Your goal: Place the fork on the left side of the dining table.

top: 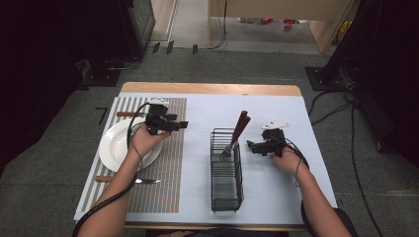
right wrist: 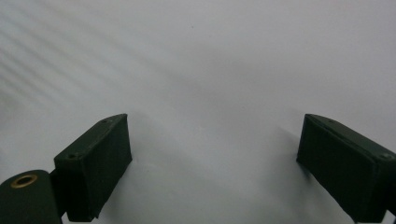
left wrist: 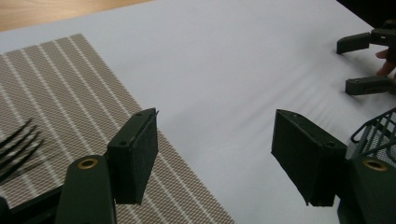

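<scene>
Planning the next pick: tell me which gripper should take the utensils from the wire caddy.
Right, probably. The right gripper sits open and empty just beside the wire caddy, jaws toward it, near the brown-handled utensils. The left gripper, also open, is farther off, above the placemat.

Wooden table (top: 207,89) under a pale blue-white sheet (top: 276,187). Grey carpet floor (top: 247,64) all round. Dark equipment stands (top: 118,29) at both far corners; black cables (top: 341,106) trail right. Light wooden furniture (top: 276,10) beyond.
</scene>
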Demonstrator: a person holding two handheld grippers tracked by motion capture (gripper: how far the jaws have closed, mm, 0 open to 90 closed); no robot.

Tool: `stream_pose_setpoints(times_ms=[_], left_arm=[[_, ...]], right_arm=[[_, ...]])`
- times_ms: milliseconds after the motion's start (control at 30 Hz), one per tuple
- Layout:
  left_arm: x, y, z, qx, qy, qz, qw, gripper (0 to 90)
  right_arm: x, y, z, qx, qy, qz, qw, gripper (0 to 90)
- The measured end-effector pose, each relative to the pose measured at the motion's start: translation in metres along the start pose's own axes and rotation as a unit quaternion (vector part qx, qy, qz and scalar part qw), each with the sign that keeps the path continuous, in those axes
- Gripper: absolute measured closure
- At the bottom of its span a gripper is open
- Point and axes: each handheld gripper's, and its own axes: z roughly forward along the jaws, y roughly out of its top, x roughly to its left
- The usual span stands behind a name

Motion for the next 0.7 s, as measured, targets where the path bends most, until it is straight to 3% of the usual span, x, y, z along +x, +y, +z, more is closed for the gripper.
stream_pose_setpoints(times_ms=[367,700], left_arm=[[-0.027,-0.005,0.025,0.012,-0.031,0.016,0.9993,29.4],[-0.047,-0.016,0.052,0.054,-0.05,0.033,0.9968,27.3]], right_arm=[[0.0,0.0,0.0,0.0,0.0,0.001,1.0,9.1],[0.0,0.0,0.0,0.0,0.0,0.0,1.0,9.1]])
